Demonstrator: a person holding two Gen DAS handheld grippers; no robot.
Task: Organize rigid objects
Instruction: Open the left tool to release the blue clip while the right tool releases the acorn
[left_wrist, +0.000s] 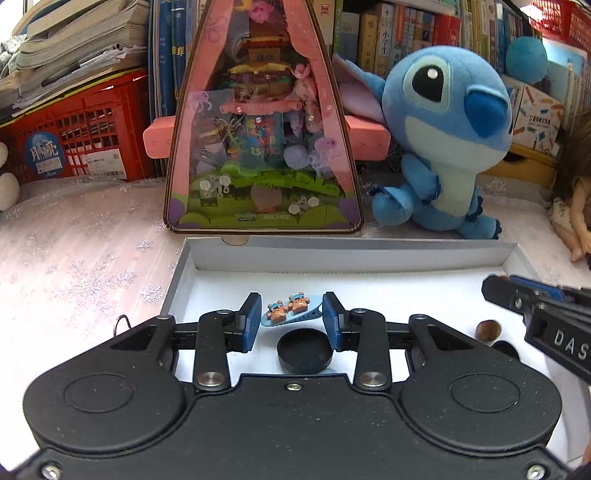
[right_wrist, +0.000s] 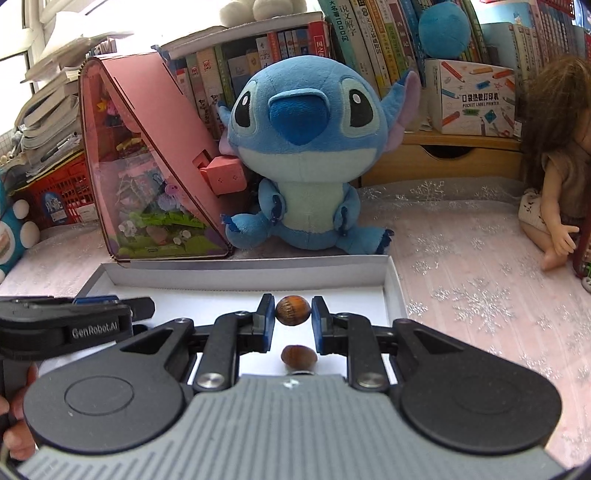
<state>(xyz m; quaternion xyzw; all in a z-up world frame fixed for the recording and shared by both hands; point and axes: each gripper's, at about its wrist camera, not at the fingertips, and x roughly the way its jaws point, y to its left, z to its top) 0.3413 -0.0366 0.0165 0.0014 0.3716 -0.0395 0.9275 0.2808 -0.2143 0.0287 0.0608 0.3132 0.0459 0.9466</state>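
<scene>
Spanning the foreground, a desk (right_wrist: 480, 266) under a pale snowflake-patterned cloth carried every item. Behind it stood a wall of books (right_wrist: 280, 48) and a red crate (left_wrist: 85, 125).

Large items: a pink triangular display case (left_wrist: 262, 122) with a toy scene inside, upright against the books; a blue plush toy (right_wrist: 306, 147) seated just beside it; a long-haired doll (right_wrist: 554, 166) sitting at the right edge.

Medium item: a shallow white box (right_wrist: 391, 284), open-topped, lying in front of the case and plush.

Small items inside the box: a black round cap (left_wrist: 304, 349) and a brown nut (right_wrist: 298, 356) resting on its floor.

Held items, over the box: the left gripper (left_wrist: 291, 314) had its blue fingers (left_wrist: 251, 321) narrowed onto a light-blue hair clip (left_wrist: 291, 312) bearing two small bear figures. The right gripper (right_wrist: 293, 312) had its fingers (right_wrist: 266, 321) nearly together, pinching a second brown nut (right_wrist: 293, 311) clear of the box floor.
</scene>
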